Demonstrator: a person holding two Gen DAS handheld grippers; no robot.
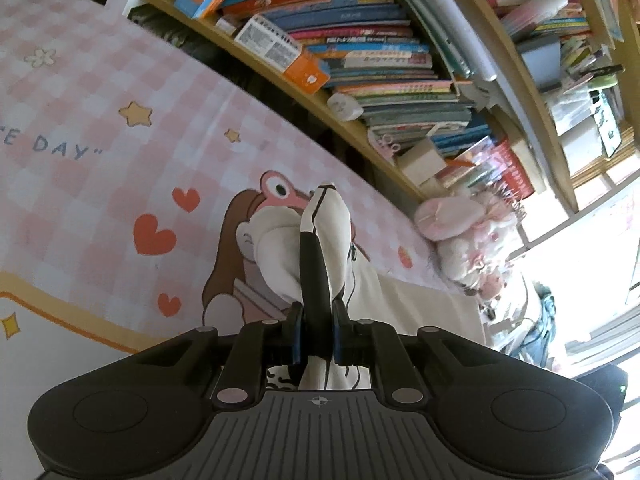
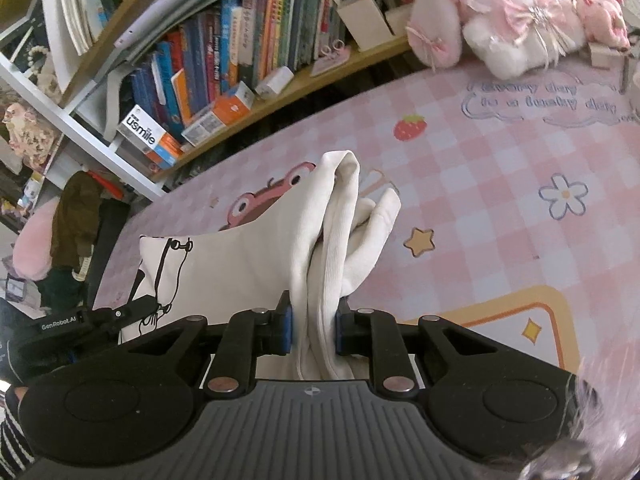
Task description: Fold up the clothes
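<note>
Left gripper [image 1: 316,332] clenched on a bunched, black-trimmed edge of the white printed garment [image 1: 328,236], fabric rising toward 12 o'clock above the pink checked bench [image 1: 100,92]. Right gripper [image 2: 314,330] clamped on a thick ribbed fold of the same garment [image 2: 240,264], lifted off the bench [image 2: 500,184], cloth spreading toward 9 o'clock. Bookshelf [image 1: 360,52] along 12 to 2 o'clock; pink-and-white plush toys [image 2: 500,12] at 1 o'clock.
</note>
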